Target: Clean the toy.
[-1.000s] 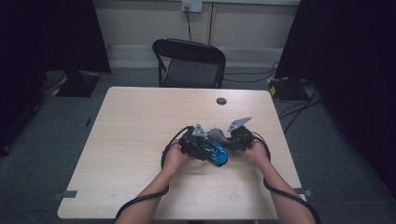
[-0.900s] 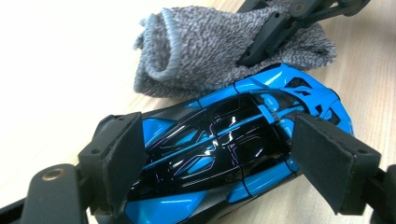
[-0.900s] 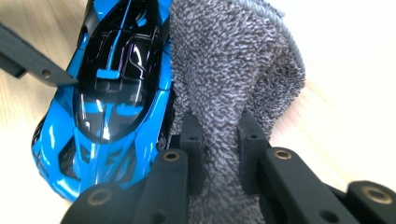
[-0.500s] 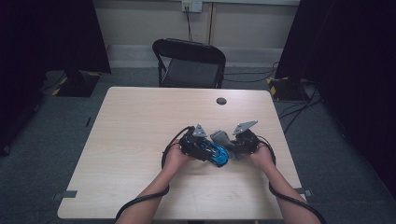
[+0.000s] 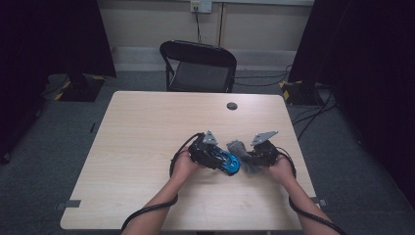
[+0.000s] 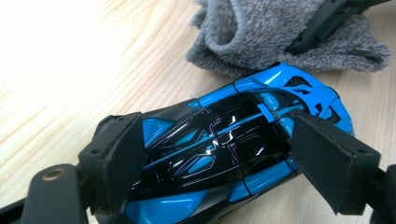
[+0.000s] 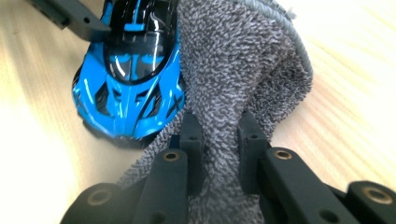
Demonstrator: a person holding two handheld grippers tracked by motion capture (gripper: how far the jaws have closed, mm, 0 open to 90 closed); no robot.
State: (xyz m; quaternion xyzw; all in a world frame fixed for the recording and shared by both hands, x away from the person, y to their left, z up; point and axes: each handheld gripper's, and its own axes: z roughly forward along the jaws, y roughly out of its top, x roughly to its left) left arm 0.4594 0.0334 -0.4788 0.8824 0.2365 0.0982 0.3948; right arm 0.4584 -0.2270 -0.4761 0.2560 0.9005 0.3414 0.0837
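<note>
**Cloth pinch and car clamp: where the wipe could slip**

Nearest, at the right, the right gripper (image 7: 218,140) has its fingers pinching a bunched fold of the grey terry cloth (image 7: 233,70). The fold is thick and soft, and only a narrow ridge of it sits between the pads. A hard drag across the car could pull that ridge free, leaving bare finger plastic to scrape the glossy paint.

Just left of it, near the middle of the desk (image 5: 147,127), the left gripper (image 6: 219,158) clamps the blue and black toy car (image 6: 224,140) across its body, one finger on each flank. The car's shell is smooth and curved, so a sideways push from the cloth may twist it in that hold or pop it out onto the wood.

In the right gripper view the cloth lies against the car's side, and loose cloth trails under the nose. That slack could snag in the open vents of the bodywork.

Farther off, the small dark round thing (image 5: 232,105) at the desk's far edge and the folding chair (image 5: 200,66) beyond are well apart from the work and pose little risk.
</note>
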